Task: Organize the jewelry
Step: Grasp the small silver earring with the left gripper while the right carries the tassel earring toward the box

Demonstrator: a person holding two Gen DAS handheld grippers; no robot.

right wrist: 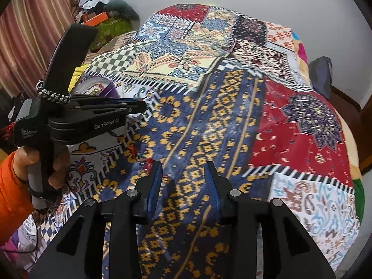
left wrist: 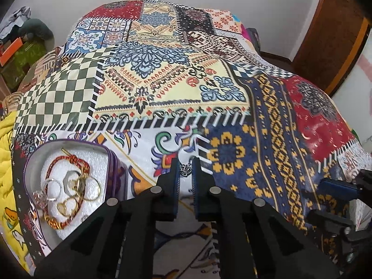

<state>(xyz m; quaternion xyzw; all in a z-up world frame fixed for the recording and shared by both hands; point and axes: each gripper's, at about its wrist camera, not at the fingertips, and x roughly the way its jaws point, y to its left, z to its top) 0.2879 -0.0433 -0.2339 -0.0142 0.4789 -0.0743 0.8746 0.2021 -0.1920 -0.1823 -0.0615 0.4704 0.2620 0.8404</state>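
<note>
Bed cover: a big patchwork blanket [left wrist: 176, 88] of many colours fills most of both views.
Right claw: the right gripper [right wrist: 184, 181] sits low in the middle of the right wrist view, its two blue-lined fingers spread wide with nothing between them, above a blue and yellow patch.
Left claw: the left gripper [left wrist: 186, 172] is pinching a small silver ring [left wrist: 185, 170] at its tips, low in the middle of the left wrist view.
Hand: a hand [right wrist: 46, 162] with an orange sleeve [right wrist: 11, 190] grips the left claw's handle at the left edge of the right wrist view.
Box: a purple heart-shaped tin [left wrist: 69, 181] lies open at the lower left of the left wrist view, just beside the left claw.
In the box: a red and gold braided bracelet [left wrist: 67, 162], gold hoops [left wrist: 93, 189] and other rings rest on white padding.
</note>
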